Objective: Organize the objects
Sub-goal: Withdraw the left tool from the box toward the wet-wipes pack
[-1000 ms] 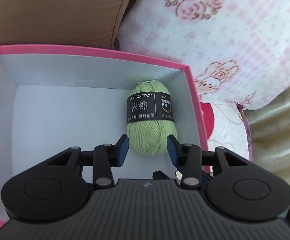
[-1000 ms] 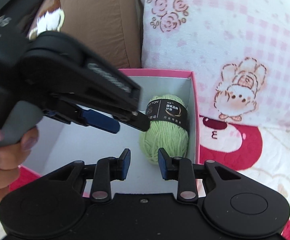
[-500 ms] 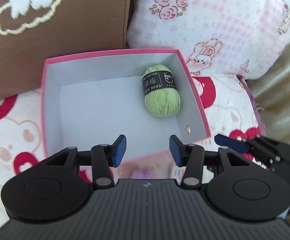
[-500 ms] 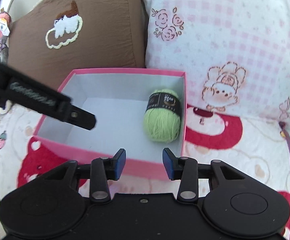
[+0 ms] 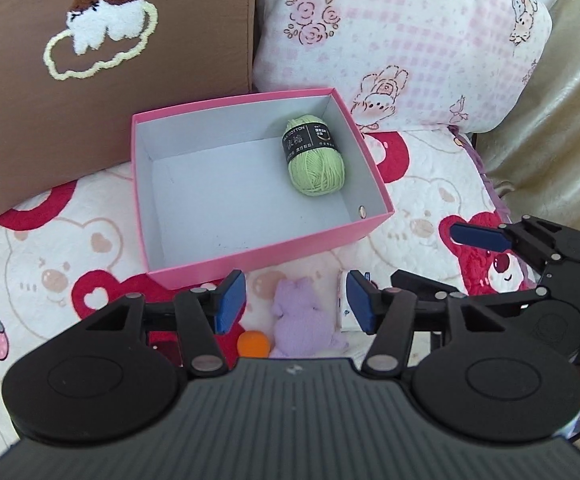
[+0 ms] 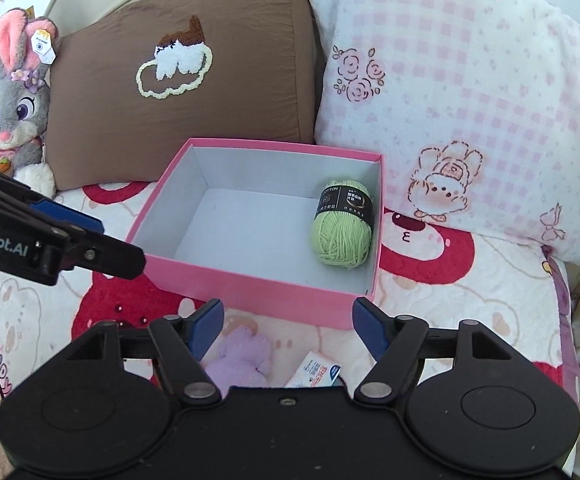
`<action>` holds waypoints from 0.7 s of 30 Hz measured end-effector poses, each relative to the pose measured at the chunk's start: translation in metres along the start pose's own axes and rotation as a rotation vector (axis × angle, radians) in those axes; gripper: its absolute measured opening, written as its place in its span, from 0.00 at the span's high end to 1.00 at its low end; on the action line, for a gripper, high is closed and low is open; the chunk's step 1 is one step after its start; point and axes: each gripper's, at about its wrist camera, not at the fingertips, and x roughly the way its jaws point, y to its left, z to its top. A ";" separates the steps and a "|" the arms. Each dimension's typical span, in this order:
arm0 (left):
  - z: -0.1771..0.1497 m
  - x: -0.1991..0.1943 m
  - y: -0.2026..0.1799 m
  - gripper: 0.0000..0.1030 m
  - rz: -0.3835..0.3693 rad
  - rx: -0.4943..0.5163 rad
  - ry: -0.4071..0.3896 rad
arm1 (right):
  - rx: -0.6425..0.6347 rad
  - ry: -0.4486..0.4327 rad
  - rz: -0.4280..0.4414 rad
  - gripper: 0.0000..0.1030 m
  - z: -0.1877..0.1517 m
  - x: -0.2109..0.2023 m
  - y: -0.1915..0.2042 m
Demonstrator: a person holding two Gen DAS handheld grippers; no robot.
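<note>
A pink box (image 5: pixel 266 256) (image 6: pixel 250 280) with a white inside sits on the bed. A green yarn ball (image 5: pixel 316 160) (image 6: pixel 342 228) with a black label lies at its right wall. My left gripper (image 5: pixel 296 300) is open and empty, held in front of the box. My right gripper (image 6: pixel 286 320) is open and empty, also in front of the box. A purple plush toy (image 5: pixel 300 326) (image 6: pixel 240 360), an orange ball (image 5: pixel 253 343) and a small white packet (image 5: pixel 344 312) (image 6: pixel 316 372) lie on the blanket below the grippers.
A brown pillow (image 6: pixel 186 92) and a pink checked pillow (image 6: pixel 470 100) stand behind the box. A grey rabbit plush (image 6: pixel 12 108) sits far left. The blanket (image 5: pixel 30 272) has red bear prints. A gold curtain (image 5: pixel 562 100) hangs at the right.
Both grippers have pulled back and up from the box, leaving the yarn ball inside. The right gripper's jaws have opened wider. The toy, ball and packet have come into view.
</note>
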 end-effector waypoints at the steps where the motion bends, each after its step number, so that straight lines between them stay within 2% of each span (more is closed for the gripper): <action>1: -0.003 -0.005 0.000 0.45 0.006 0.009 -0.004 | 0.018 0.007 0.007 0.21 -0.001 -0.003 0.000; 5: -0.013 -0.022 0.001 0.43 -0.005 0.026 0.000 | 0.026 0.017 -0.005 0.18 -0.007 -0.016 0.007; 14: -0.038 -0.048 0.000 0.30 0.004 0.071 0.003 | 0.029 0.001 0.025 0.15 -0.019 -0.045 0.019; 16: -0.044 -0.050 0.002 0.24 -0.007 0.072 0.013 | 0.013 -0.004 0.032 0.13 -0.022 -0.051 0.022; 21: -0.060 -0.056 0.005 0.18 -0.015 0.088 0.028 | -0.022 -0.021 0.024 0.08 -0.031 -0.064 0.031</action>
